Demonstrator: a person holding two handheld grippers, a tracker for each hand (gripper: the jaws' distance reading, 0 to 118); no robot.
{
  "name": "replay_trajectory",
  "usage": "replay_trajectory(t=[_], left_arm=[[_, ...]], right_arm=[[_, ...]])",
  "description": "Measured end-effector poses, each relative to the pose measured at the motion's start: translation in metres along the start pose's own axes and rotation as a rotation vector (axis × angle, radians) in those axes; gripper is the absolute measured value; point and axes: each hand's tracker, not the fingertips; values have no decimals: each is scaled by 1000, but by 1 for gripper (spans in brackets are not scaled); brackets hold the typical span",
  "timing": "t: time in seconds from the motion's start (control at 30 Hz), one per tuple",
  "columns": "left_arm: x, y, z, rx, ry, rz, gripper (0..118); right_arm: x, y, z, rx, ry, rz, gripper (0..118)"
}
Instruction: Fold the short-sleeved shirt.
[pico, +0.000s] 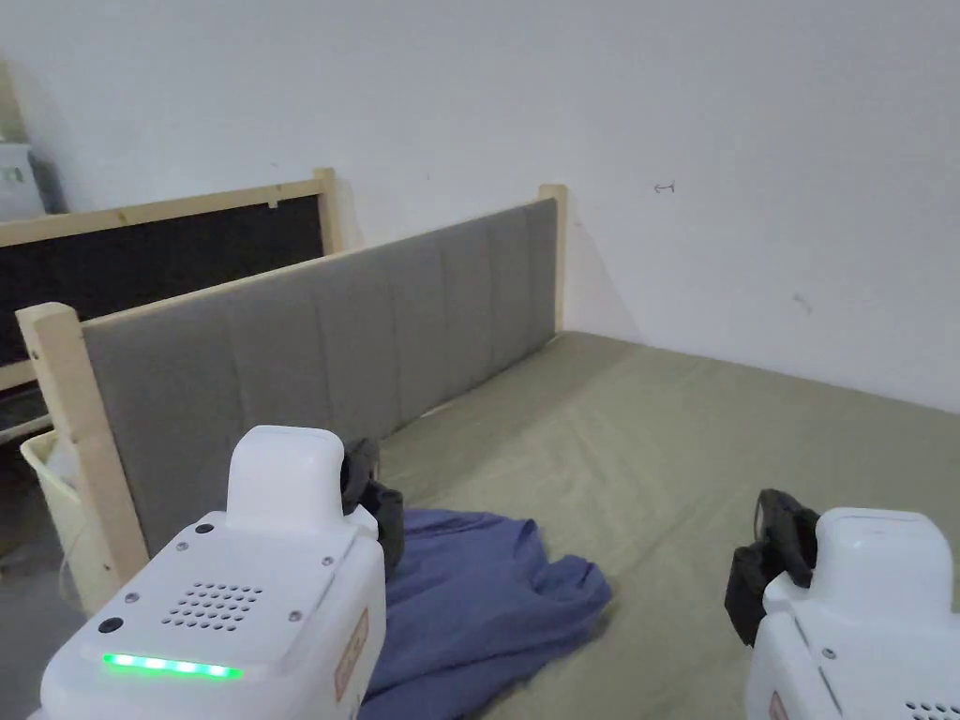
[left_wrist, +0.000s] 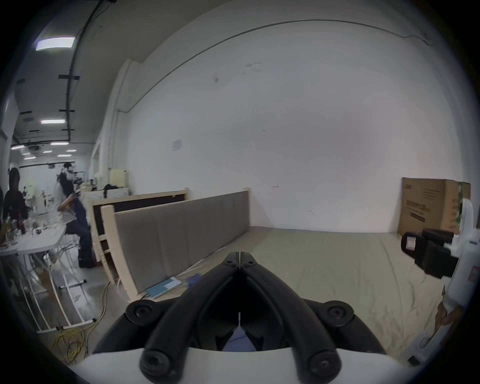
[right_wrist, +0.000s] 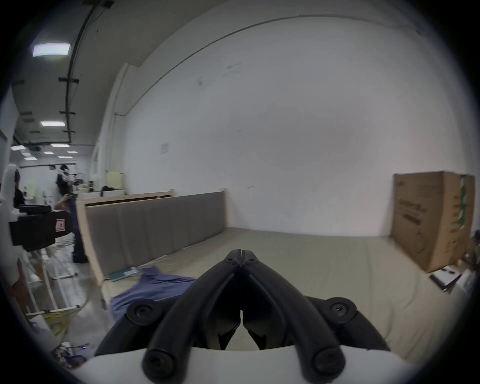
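The white plastic body of the left gripper (left_wrist: 239, 256) covers the near part of the crumpled blue short-sleeved shirt (pico: 487, 600) in the head view, and the frame's bottom edge cuts the cloth off. The shirt lies bunched on the olive-green bed sheet (pico: 675, 441), at the near left of the bed beside the grey padded headboard with pale wooden posts (pico: 309, 347). The left gripper hangs above the shirt, its black jaws pressed together with nothing between them. The right gripper (right_wrist: 242, 254) is held level over bare sheet, well to the right of the shirt, its jaws likewise closed on nothing. A flat teal object (left_wrist: 164, 287) lies by the headboard's foot; what it is cannot be made out. Farther off, a brown cardboard box (right_wrist: 432, 220) stands on the bed's right side near the white wall (pico: 712, 141); its contents are hidden. Blurred people stand at a white table (left_wrist: 39, 240) far left.
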Motion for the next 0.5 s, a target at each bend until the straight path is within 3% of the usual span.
replay_trajectory(t=[0.2, 0.5], left_arm=[[-12, -8, -24, -103, 49, -3, 0], [-22, -91, -211, -536, -48, 93, 0]], right_arm=[[-14, -7, -10, -22, 31, 44, 0], [-7, -23, -25, -98, 25, 38, 0]])
